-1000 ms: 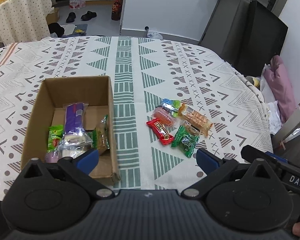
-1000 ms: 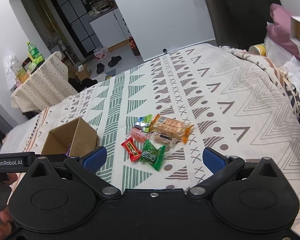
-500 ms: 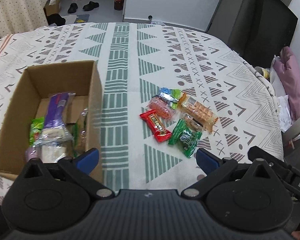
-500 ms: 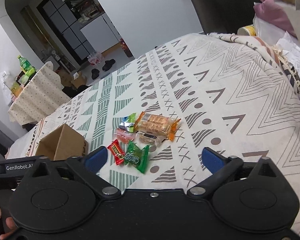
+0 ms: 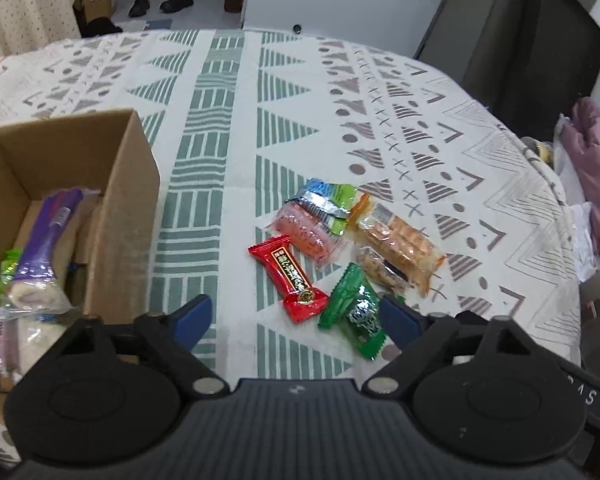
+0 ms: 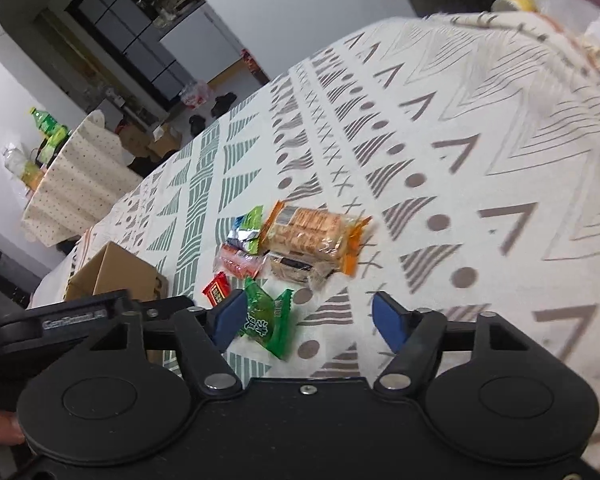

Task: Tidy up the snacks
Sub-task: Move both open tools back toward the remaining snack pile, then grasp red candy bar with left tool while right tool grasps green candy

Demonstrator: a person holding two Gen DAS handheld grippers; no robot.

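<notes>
Both your grippers have dropped in on the loose pile over the last second; left gripper (image 5: 294,318) spread wide, empty, straddling the red candy bar (image 5: 288,278); right gripper (image 6: 306,320) also wide, empty, its left pad beside the green candy packet (image 6: 266,322). Cardboard box (image 5: 116,216) already holds the purple-wrapped roll (image 5: 46,256); six snacks left on the tablecloth (image 5: 228,128); next grab looks imminent.

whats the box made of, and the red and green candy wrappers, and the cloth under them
Box: brown corrugated cardboard by the look, matte, with raw cut edges.
Red wrapper: glossy plastic film, seemingly; it shows highlights and crimped ends.
Green wrapper: the same kind of shiny film, with a serrated end seal.
Cloth: woven fabric, probably cotton, matte with a printed pattern.
</notes>
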